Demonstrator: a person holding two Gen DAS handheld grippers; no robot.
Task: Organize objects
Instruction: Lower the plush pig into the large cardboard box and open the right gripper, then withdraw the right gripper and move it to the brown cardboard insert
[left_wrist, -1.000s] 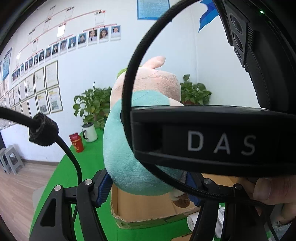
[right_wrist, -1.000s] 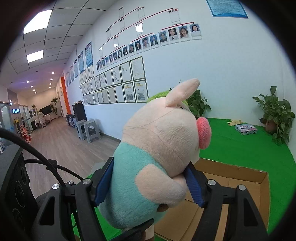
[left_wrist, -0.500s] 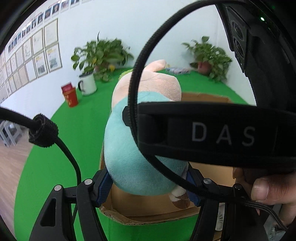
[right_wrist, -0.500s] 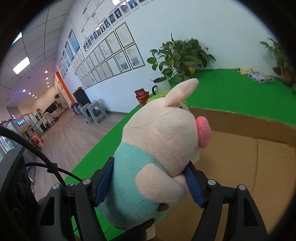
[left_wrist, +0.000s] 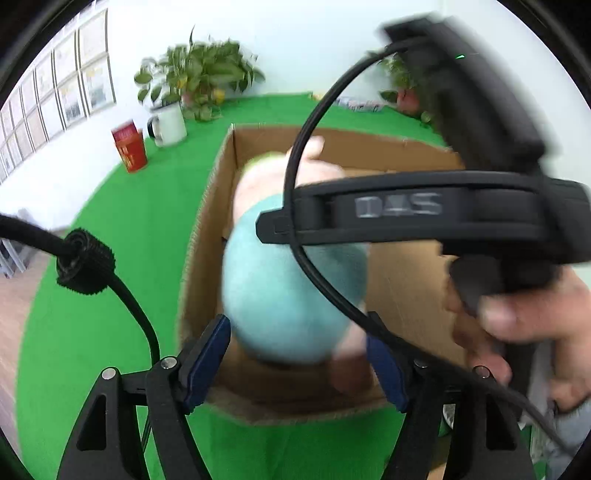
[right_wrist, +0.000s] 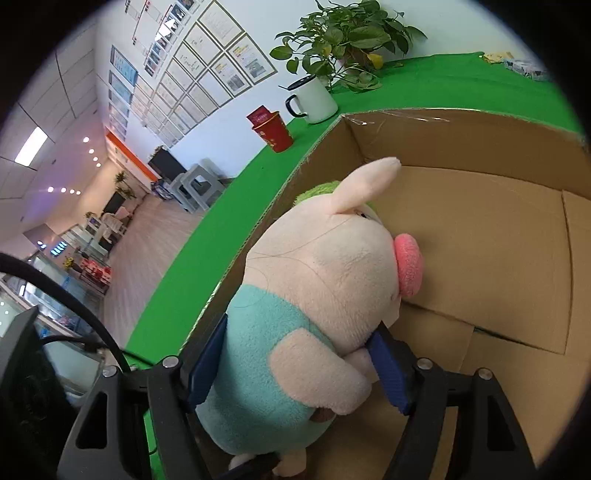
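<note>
Both tongs tilted steeply down over the cardboard box (right_wrist: 480, 236). Right tongs (right_wrist: 299, 369) pinching the plush pig (right_wrist: 314, 295). Left tongs (left_wrist: 299, 365) just widened, blue pads (left_wrist: 207, 362) flanking its teal body, contact unclear through blur.

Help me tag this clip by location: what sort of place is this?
Probably an office or company lobby, not a home: rows of framed certificates on the wall, a long corridor with ceiling lights, and potted plants along a green-covered table.

Plush pig (right_wrist: 317, 295) in teal shirt, upright, inside cardboard box (right_wrist: 480, 236)
</note>
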